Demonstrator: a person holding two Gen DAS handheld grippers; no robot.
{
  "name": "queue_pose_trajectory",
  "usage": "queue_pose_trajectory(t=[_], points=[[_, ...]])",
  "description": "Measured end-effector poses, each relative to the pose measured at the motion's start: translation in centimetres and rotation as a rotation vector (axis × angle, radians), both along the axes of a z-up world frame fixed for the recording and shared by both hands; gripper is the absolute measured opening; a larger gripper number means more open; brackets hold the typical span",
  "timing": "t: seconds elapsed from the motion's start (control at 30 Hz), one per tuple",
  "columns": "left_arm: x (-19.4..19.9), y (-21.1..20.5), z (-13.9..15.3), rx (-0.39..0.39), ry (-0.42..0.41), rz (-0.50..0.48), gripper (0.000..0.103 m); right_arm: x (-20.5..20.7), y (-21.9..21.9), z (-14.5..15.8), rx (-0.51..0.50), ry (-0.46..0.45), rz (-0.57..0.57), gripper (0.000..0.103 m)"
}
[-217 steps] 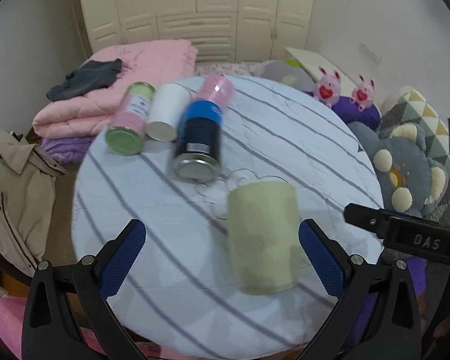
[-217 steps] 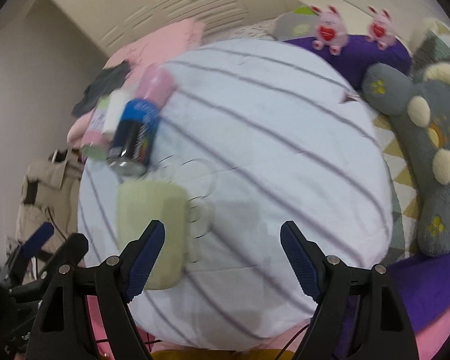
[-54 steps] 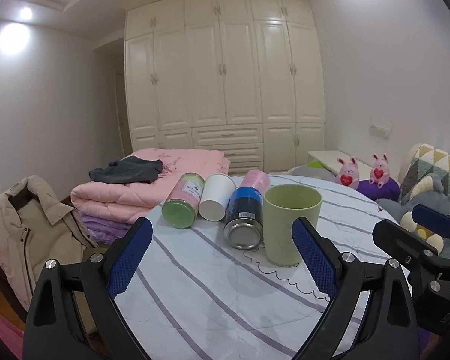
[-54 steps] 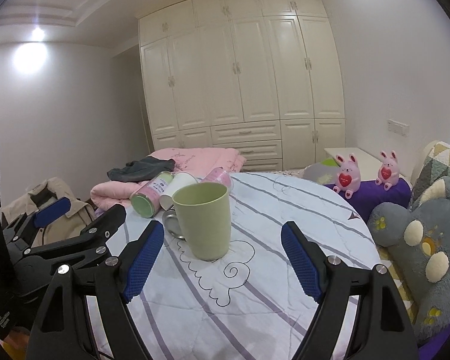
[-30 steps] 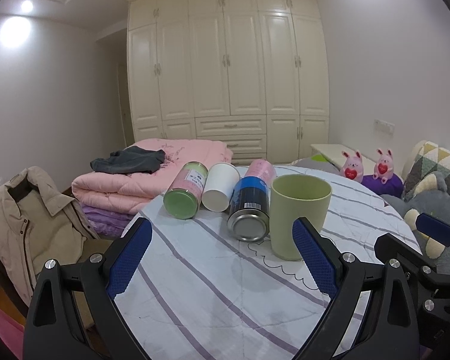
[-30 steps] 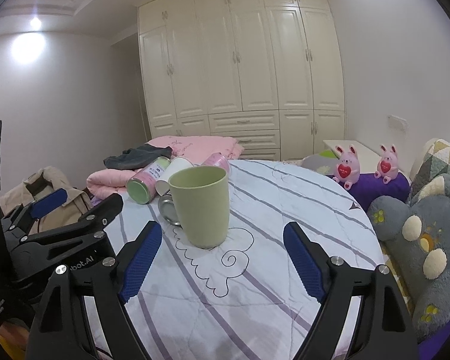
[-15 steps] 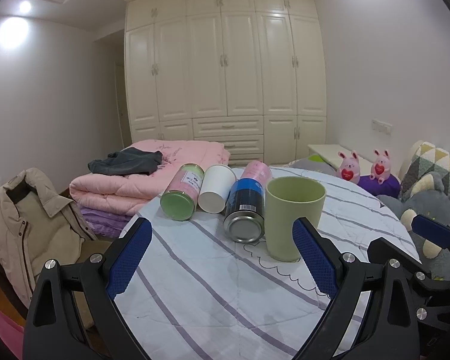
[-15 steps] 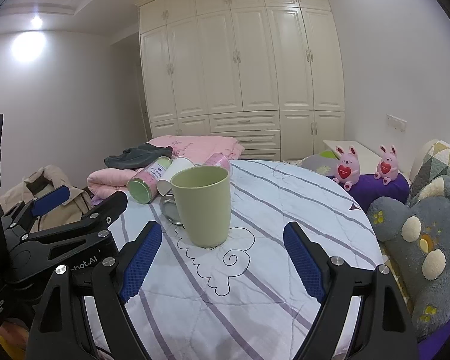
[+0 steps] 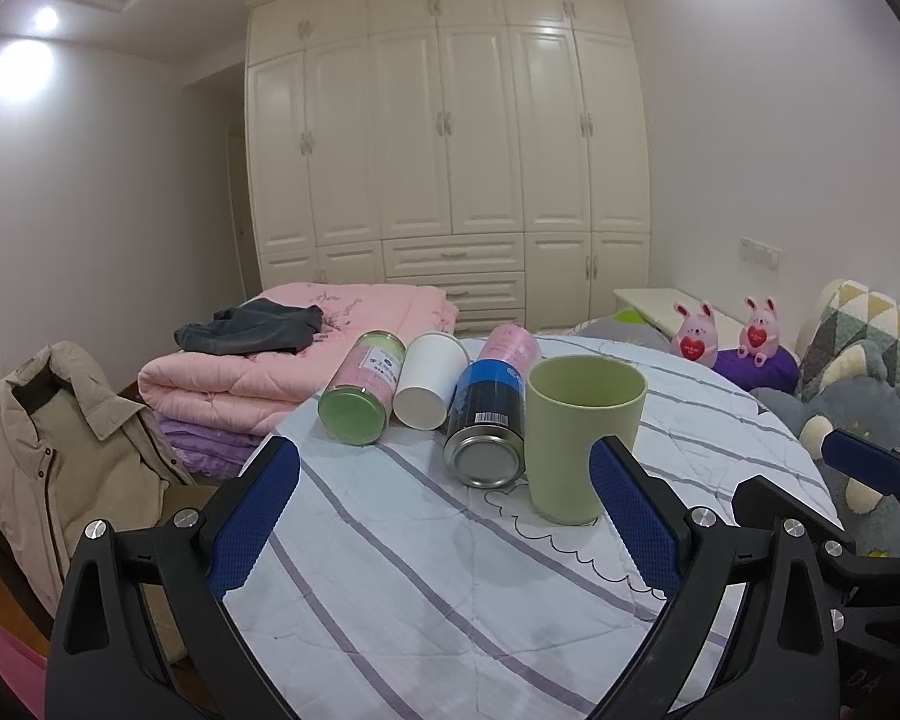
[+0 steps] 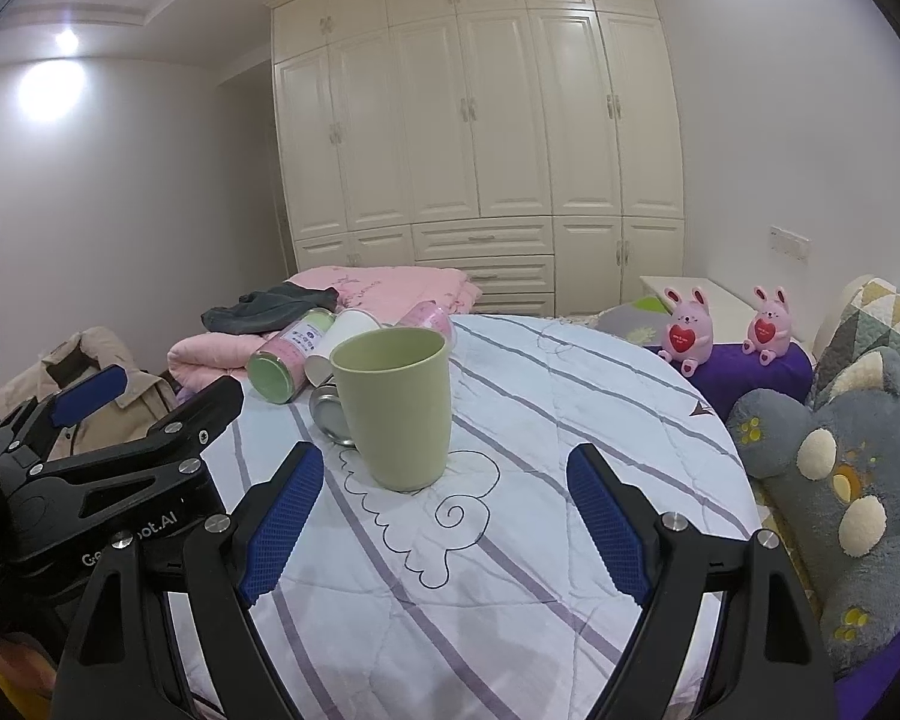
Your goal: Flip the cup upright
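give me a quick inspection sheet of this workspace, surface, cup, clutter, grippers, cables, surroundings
surface: round table under a white quilted cover with purple stripes and a cloud outline drawing.
job's things: green cup stands upright, mouth up, on the cloud drawing, free of both grippers.
clutter: blue can, white paper cup, green-lidded pink canister and pink can all lie on their sides behind the cup; the blue can sits right beside it.
grippers: left gripper open, holding nothing; right gripper open, holding nothing.
cables: nothing seen.
surroundings: cream wardrobe, folded pink quilt, beige jacket, two pink bunny toys, grey plush.
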State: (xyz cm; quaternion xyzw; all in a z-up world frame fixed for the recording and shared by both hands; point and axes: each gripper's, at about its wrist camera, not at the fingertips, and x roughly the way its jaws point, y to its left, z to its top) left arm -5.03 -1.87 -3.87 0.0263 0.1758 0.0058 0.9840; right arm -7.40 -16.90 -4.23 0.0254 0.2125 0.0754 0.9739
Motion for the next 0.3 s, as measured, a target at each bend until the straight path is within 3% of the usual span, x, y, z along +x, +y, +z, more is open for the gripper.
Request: queue_pose_trajectory(t=[0.3], points=[[0.13, 0.02, -0.01, 0.0, 0.01, -0.004, 0.099, -0.06, 0.03, 0.18, -0.016, -0.001, -0.016, 0.085]])
